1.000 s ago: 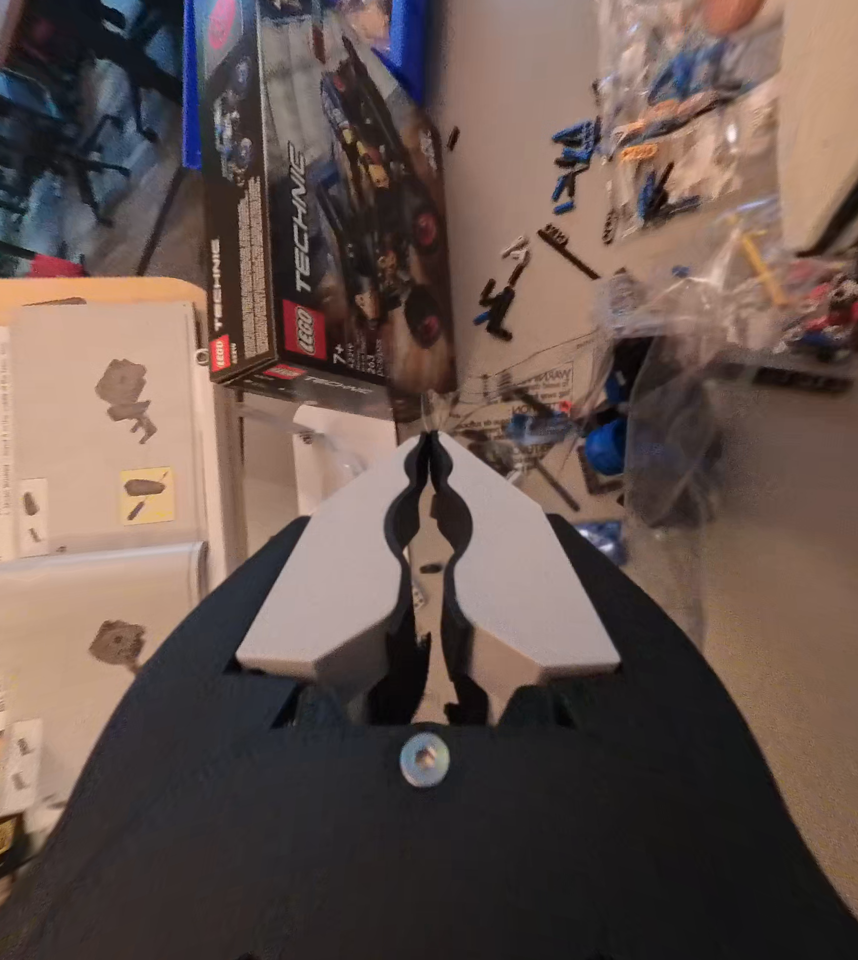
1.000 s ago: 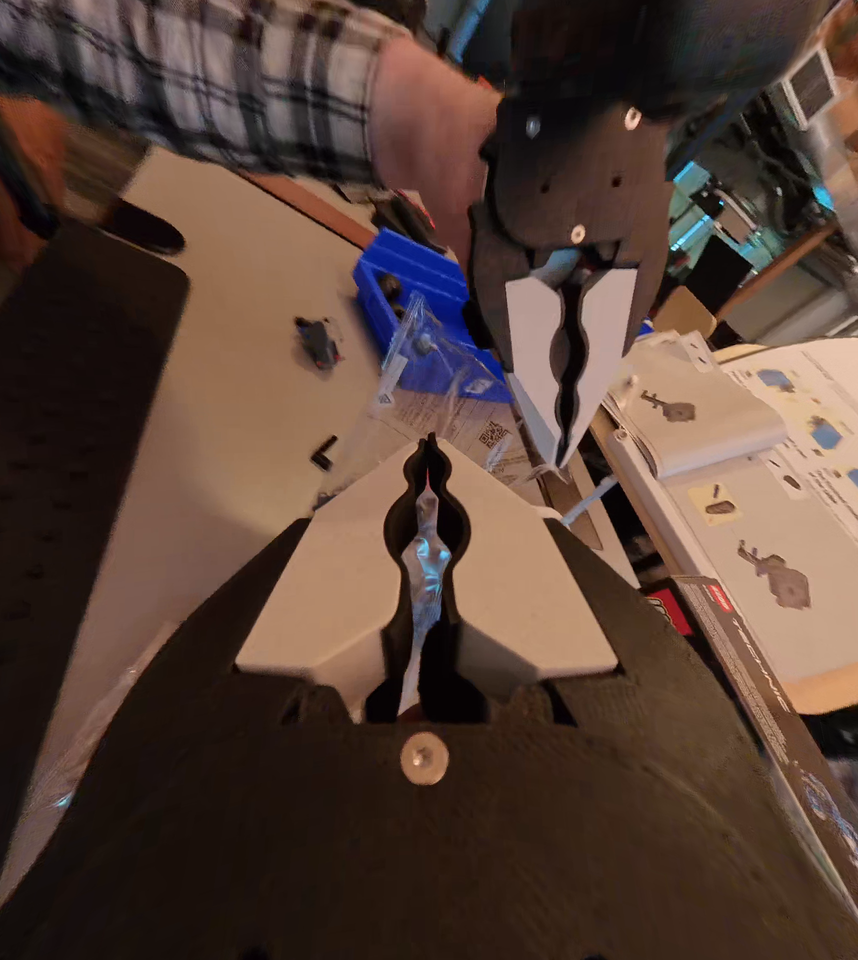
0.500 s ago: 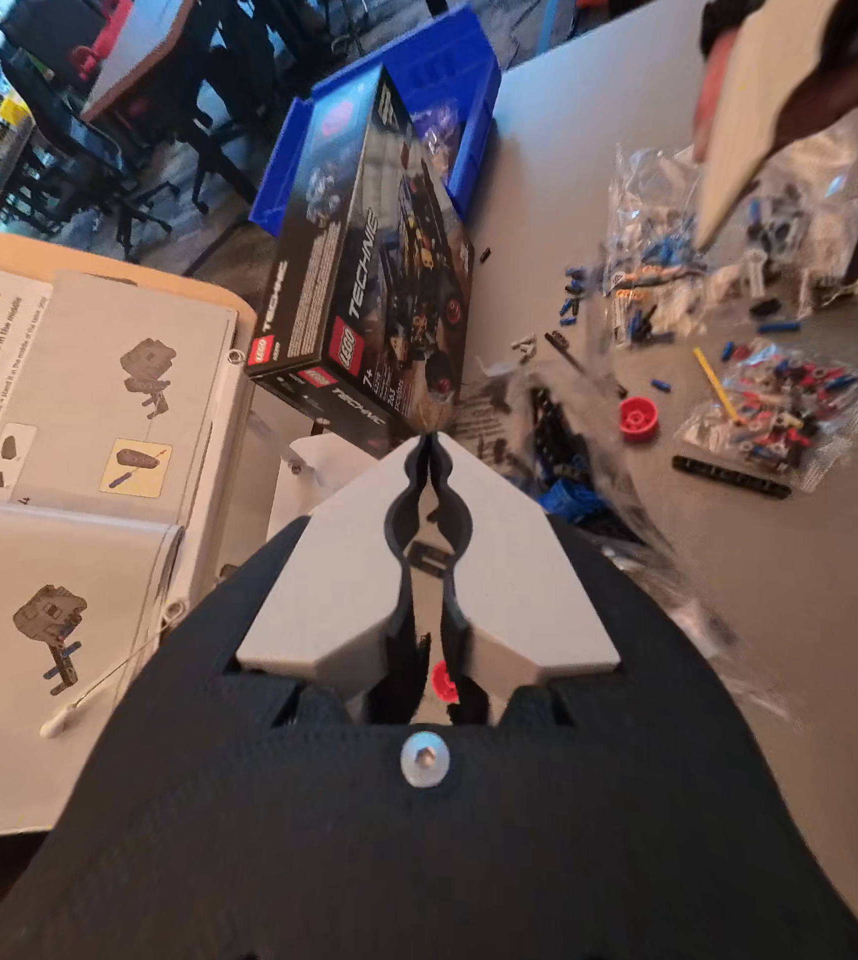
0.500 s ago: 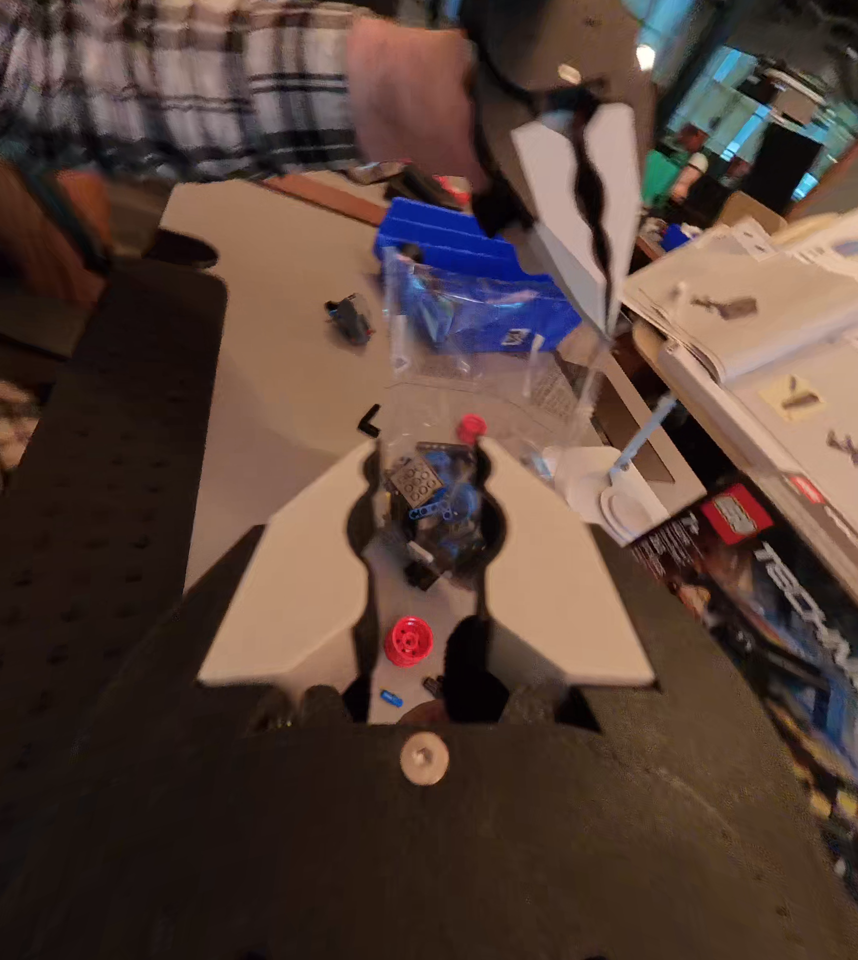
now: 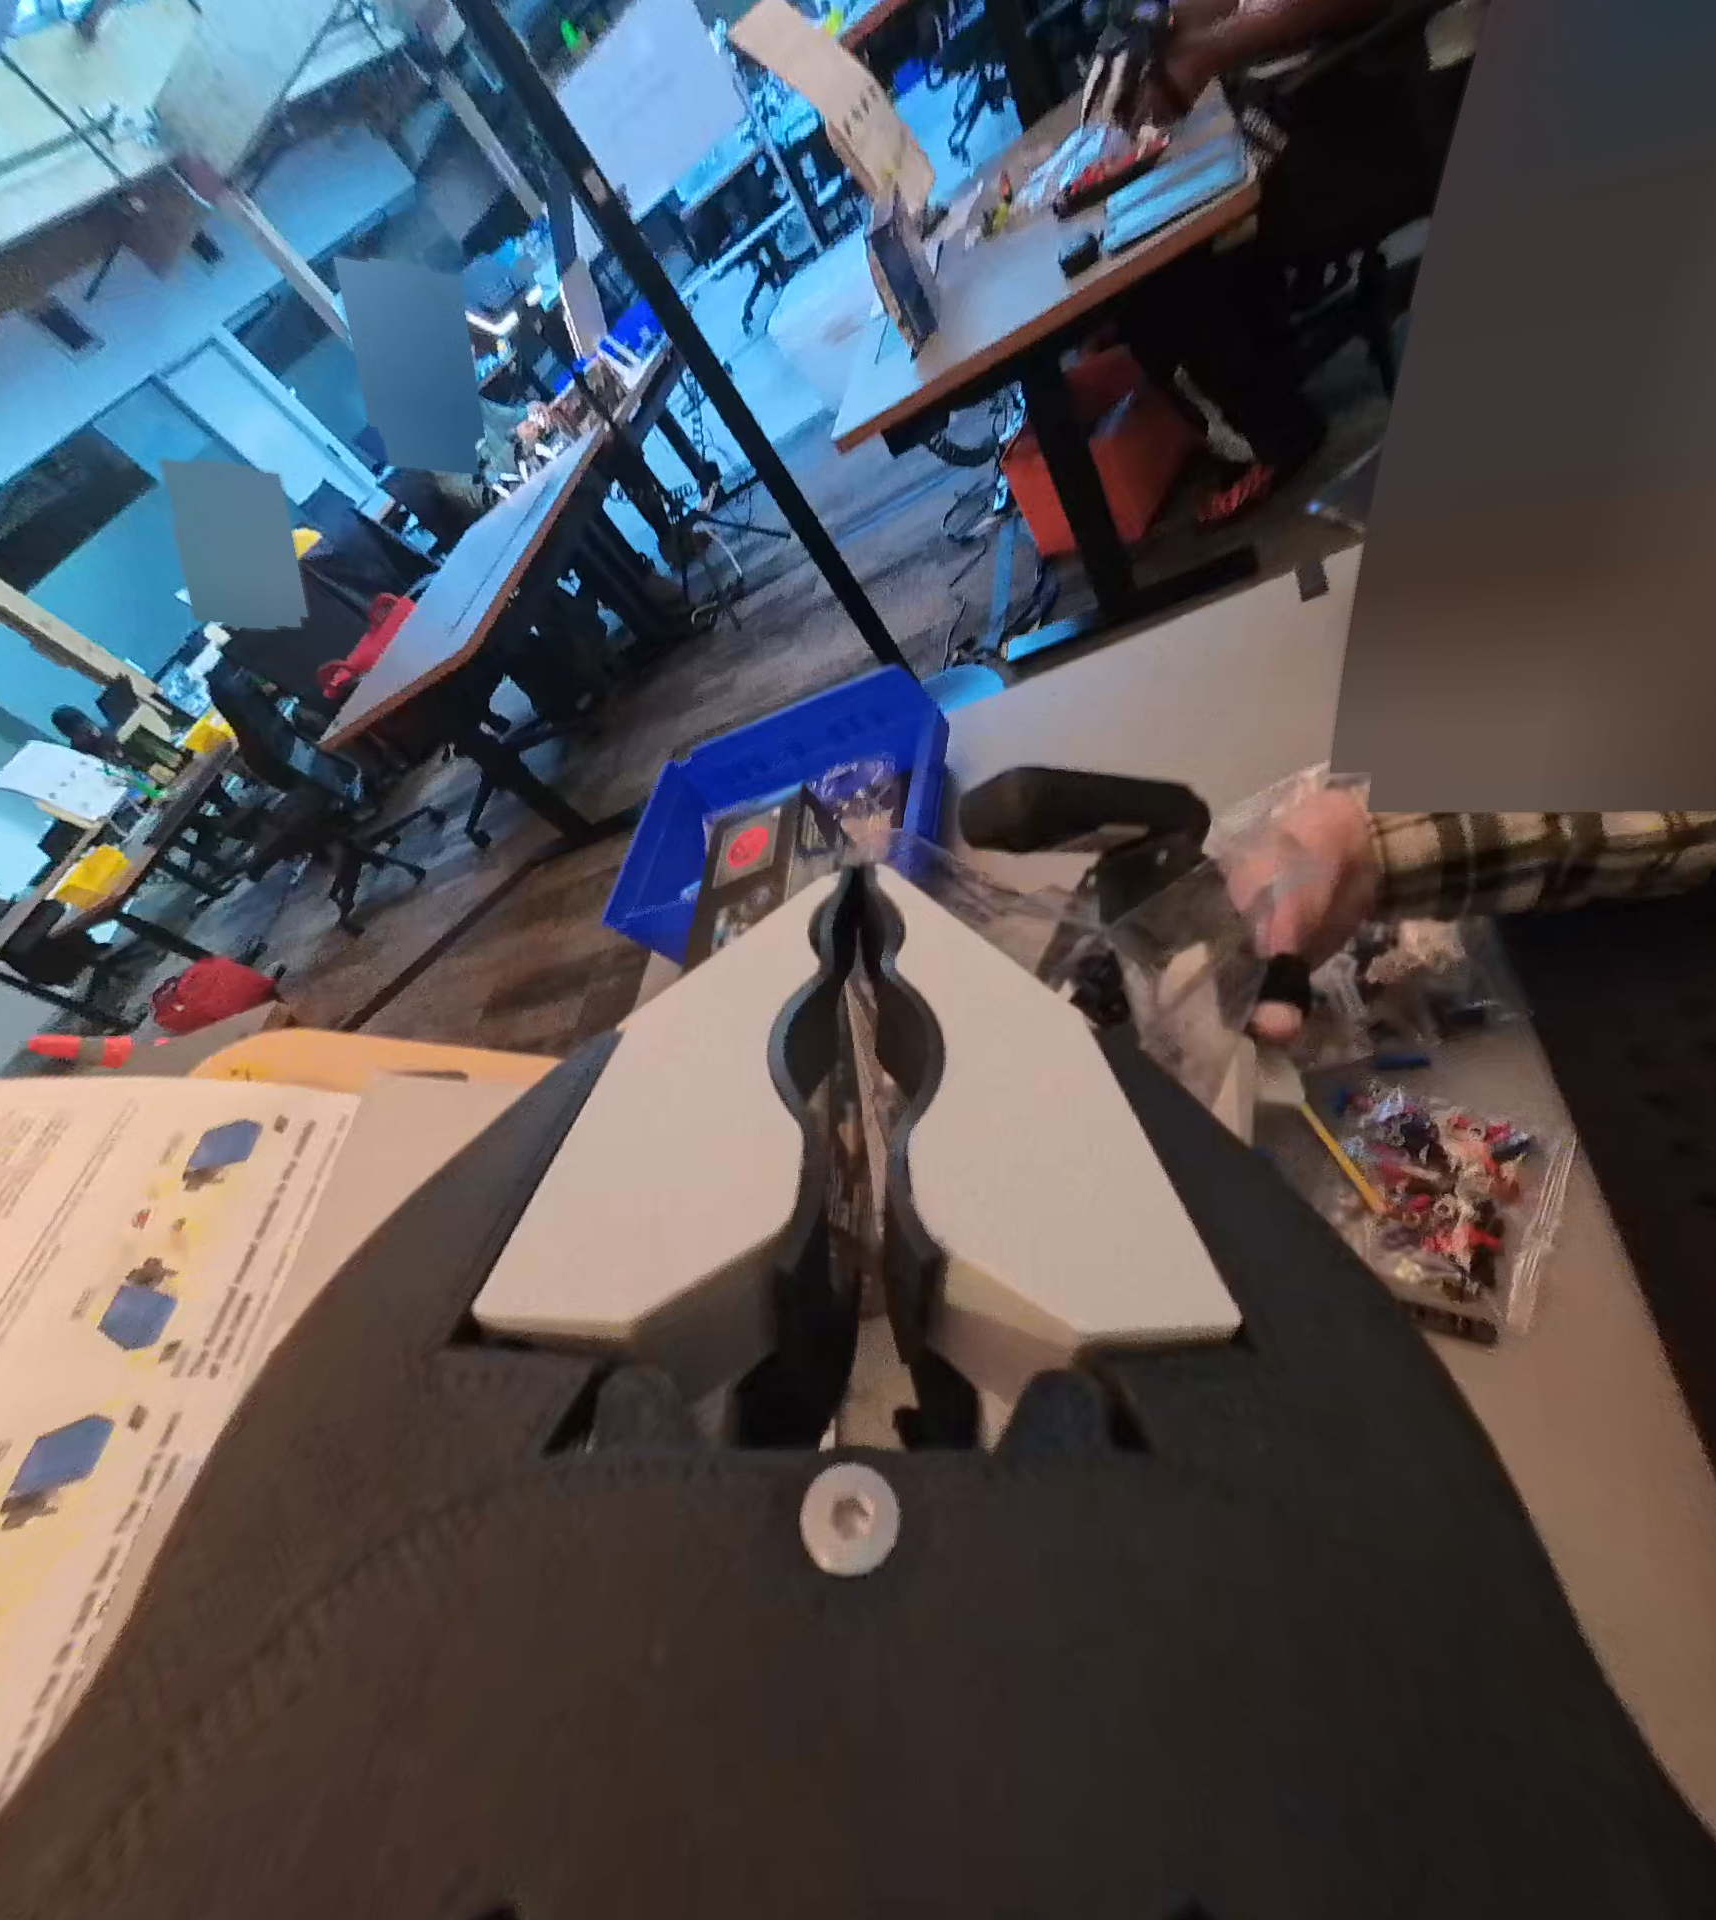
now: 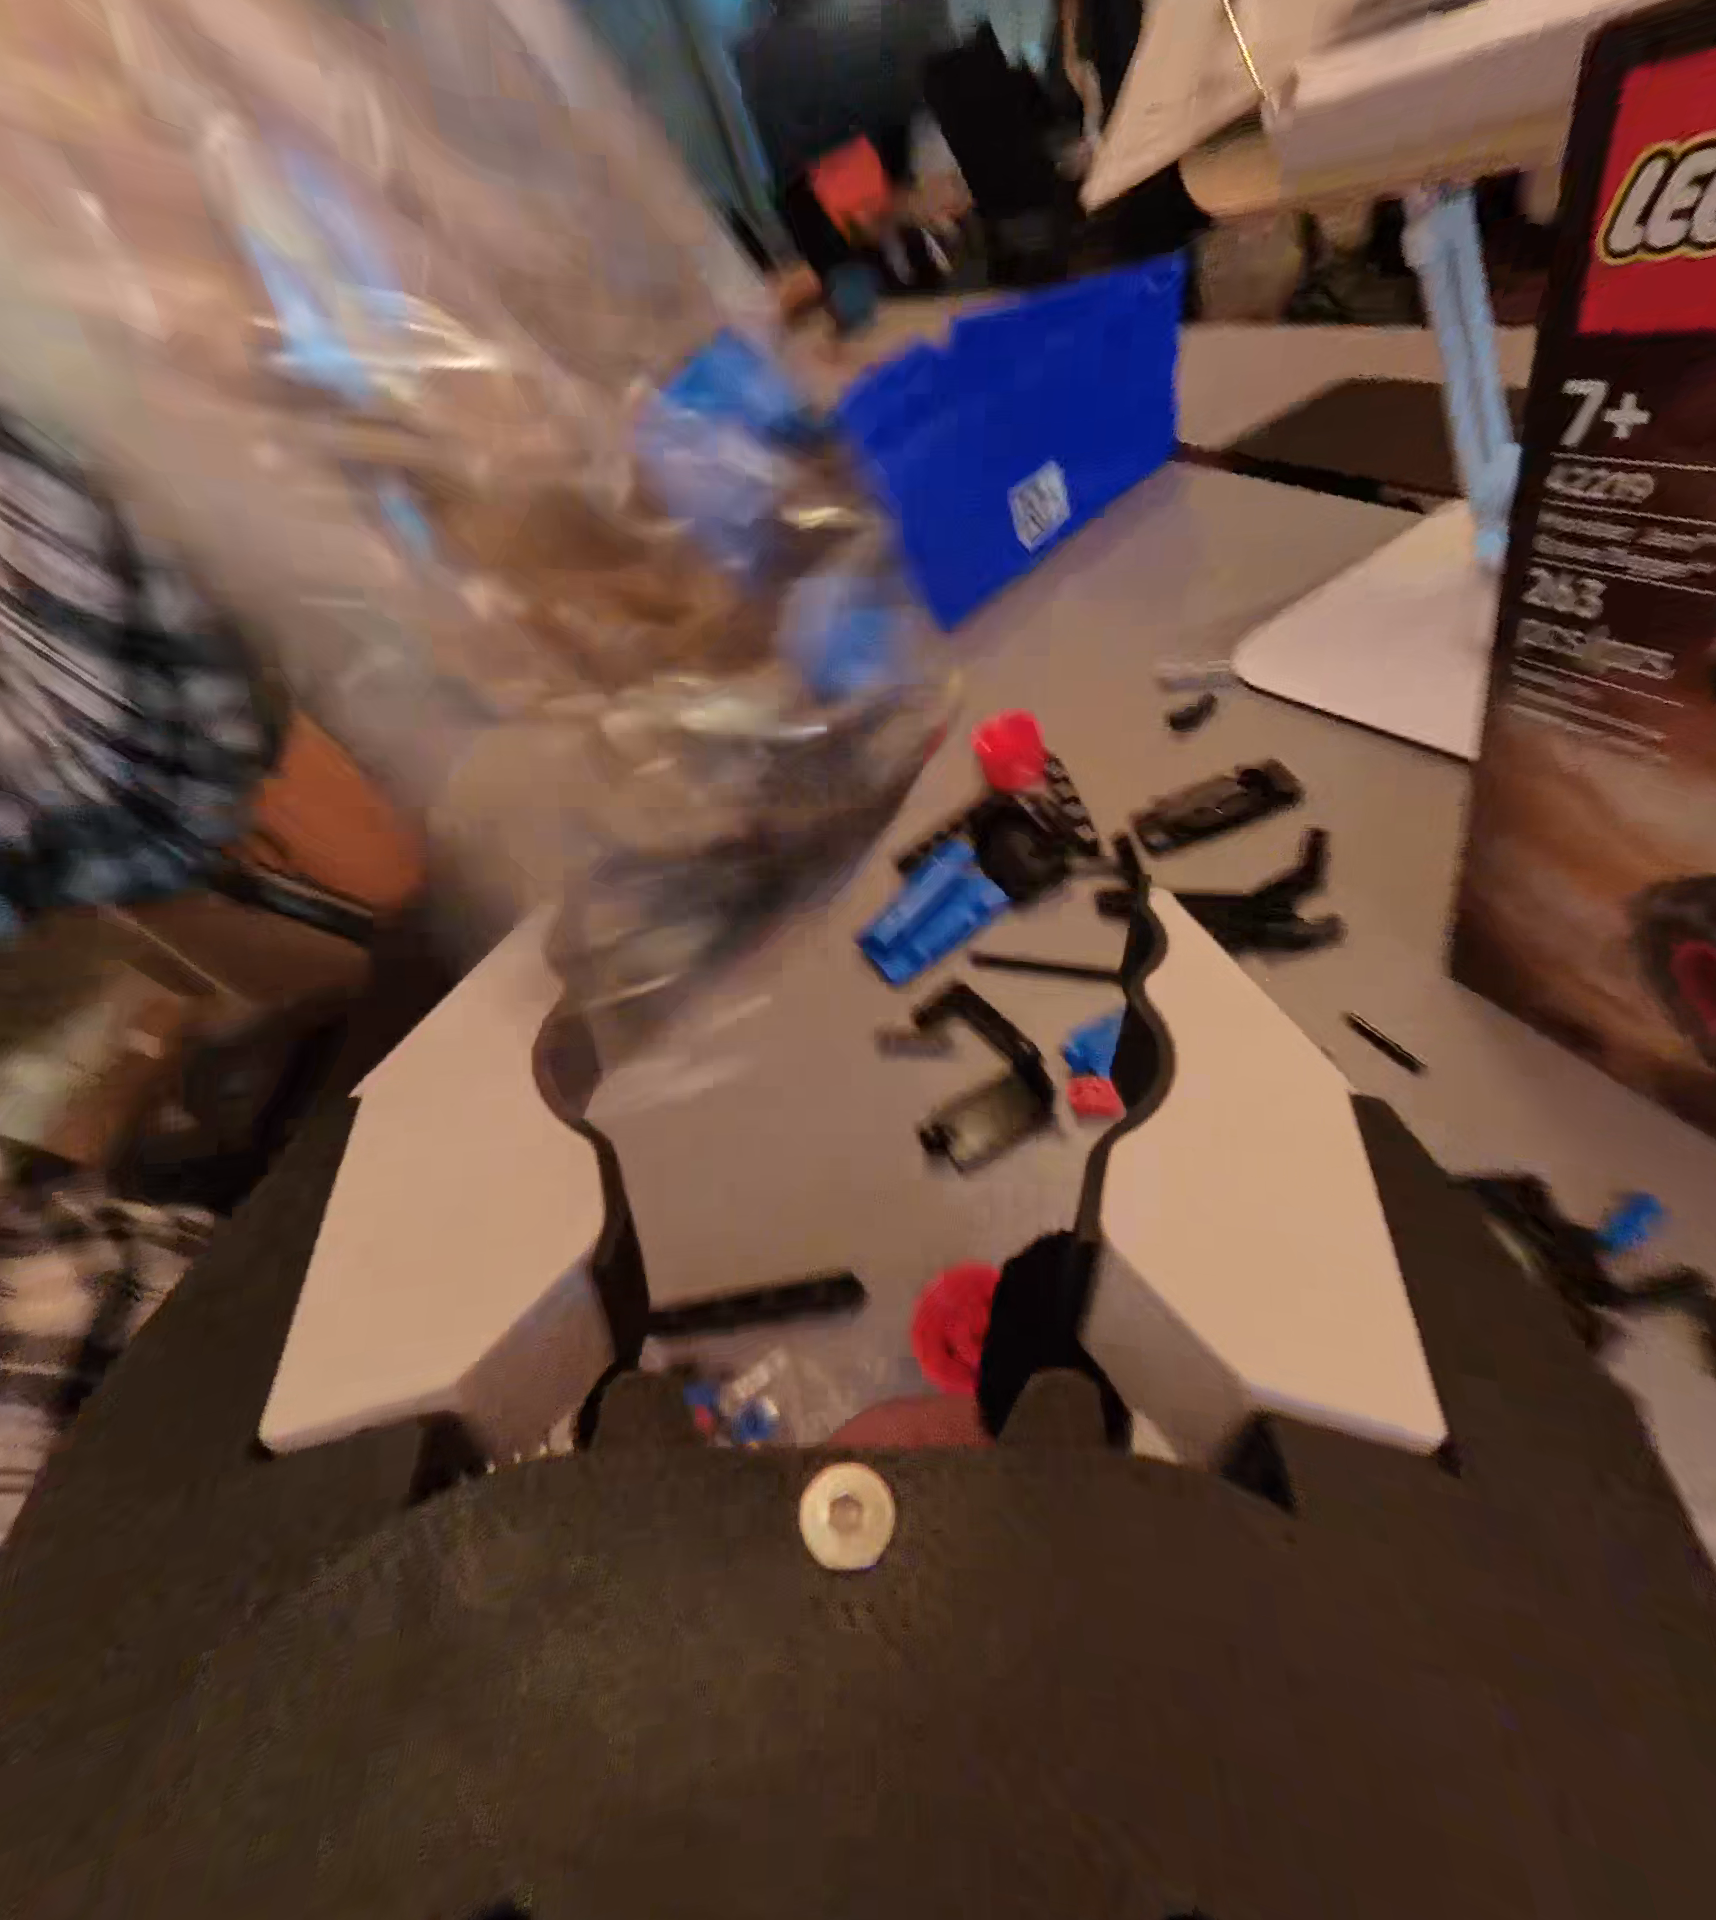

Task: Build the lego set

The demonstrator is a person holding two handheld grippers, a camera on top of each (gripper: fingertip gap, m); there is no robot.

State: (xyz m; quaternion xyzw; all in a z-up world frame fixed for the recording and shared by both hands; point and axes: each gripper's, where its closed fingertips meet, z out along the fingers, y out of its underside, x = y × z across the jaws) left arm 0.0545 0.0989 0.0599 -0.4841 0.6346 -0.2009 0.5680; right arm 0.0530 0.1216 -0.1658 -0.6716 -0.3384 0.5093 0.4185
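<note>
My left gripper [image 5: 859, 878] is shut on the edge of a clear plastic bag [image 5: 1114, 935] and holds it up above the table. The same bag [image 6: 573, 623] hangs blurred at the upper left of the right wrist view. My right gripper [image 6: 843, 914] is wide open and empty, low over loose lego pieces on the grey table [image 6: 781, 1143]: a red hub [image 6: 1010, 743], a blue piece [image 6: 927, 914], several black beams [image 6: 1212, 800] and a red wheel piece [image 6: 953, 1325] near the fingers' base.
The lego box [image 6: 1664, 675] stands at the right, a blue bin [image 6: 1020, 436] behind the pieces. Instruction sheets [image 5: 54, 1299] lie at the left. More bags of parts [image 5: 1436, 1184] lie at the right, near a hand [image 5: 1290, 904] in a plaid sleeve. There is about 25 cm between the tips of the two grippers. The red wheel piece [image 6: 953, 1325] is about 11 cm from my right fingertips and 35 cm from my left.
My right gripper let go of the bag and opened wide. My left gripper lifted the bag, and pieces have spilled from it onto the table.
</note>
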